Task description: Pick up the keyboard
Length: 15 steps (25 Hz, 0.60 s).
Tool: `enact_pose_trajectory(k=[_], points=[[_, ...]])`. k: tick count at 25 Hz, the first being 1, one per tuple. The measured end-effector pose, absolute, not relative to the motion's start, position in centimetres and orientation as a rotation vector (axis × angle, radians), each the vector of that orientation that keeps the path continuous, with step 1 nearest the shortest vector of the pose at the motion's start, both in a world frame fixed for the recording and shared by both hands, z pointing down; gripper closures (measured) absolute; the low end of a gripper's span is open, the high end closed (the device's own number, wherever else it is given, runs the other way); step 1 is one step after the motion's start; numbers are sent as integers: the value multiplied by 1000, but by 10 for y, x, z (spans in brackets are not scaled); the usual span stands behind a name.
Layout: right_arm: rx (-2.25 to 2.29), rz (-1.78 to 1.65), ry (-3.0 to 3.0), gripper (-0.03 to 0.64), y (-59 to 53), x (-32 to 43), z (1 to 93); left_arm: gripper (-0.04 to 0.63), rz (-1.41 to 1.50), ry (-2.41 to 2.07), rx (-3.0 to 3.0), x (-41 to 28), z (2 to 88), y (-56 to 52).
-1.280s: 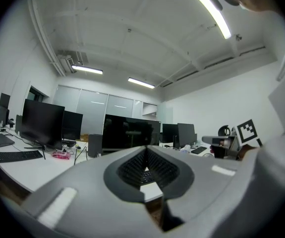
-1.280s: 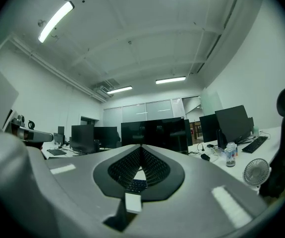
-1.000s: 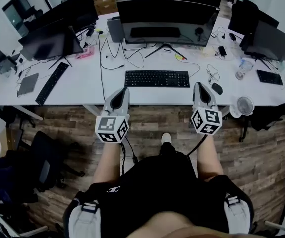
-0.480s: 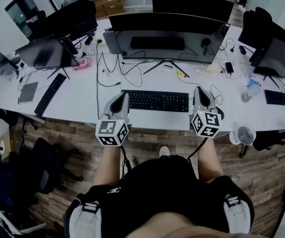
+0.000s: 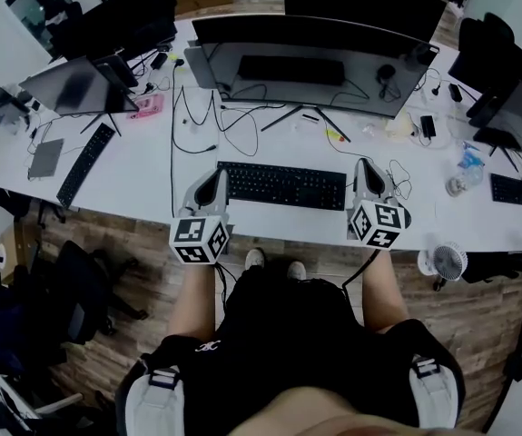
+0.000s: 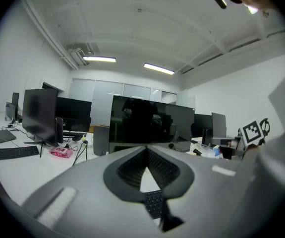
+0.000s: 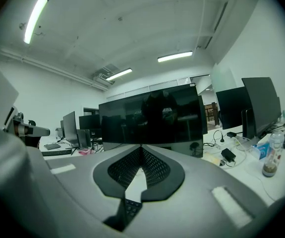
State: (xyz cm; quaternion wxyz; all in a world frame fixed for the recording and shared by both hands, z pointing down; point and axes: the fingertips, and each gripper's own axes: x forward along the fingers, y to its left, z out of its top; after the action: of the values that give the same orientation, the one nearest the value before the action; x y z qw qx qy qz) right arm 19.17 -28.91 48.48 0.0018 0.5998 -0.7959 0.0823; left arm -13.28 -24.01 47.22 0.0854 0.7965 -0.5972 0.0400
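Observation:
A black keyboard lies flat on the white desk, in front of the wide curved monitor. My left gripper is shut and empty, its tips just off the keyboard's left end. My right gripper is also shut and empty, at the keyboard's right end. In the left gripper view the jaws meet at the tips, with a strip of keyboard showing below them. The right gripper view has its jaws closed too, keyboard keys visible underneath.
A second keyboard and a smaller monitor sit at the desk's left. Loose cables run behind the keyboard. A bottle, a small fan and another keyboard are at the right. Office chairs stand at the left.
Both grippers have moved forward from over the floor to the desk and now flank the keyboard's two ends. The person has stepped closer to the desk. Jaws stayed shut.

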Motion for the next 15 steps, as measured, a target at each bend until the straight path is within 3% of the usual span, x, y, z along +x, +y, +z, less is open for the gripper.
enact_pose_trajectory(k=[7,9,15], points=[[1917,314,-2404,612,-306,195,511,540,196,-1770,2318,-159,500,-262],[1911,345,-2381,611,-308,195,524,501,224,-1726,2321,-163,512,-267],[1842,498,-2310,496,-319,195,571,422,336,-1588,2296,-173,556,-287]])
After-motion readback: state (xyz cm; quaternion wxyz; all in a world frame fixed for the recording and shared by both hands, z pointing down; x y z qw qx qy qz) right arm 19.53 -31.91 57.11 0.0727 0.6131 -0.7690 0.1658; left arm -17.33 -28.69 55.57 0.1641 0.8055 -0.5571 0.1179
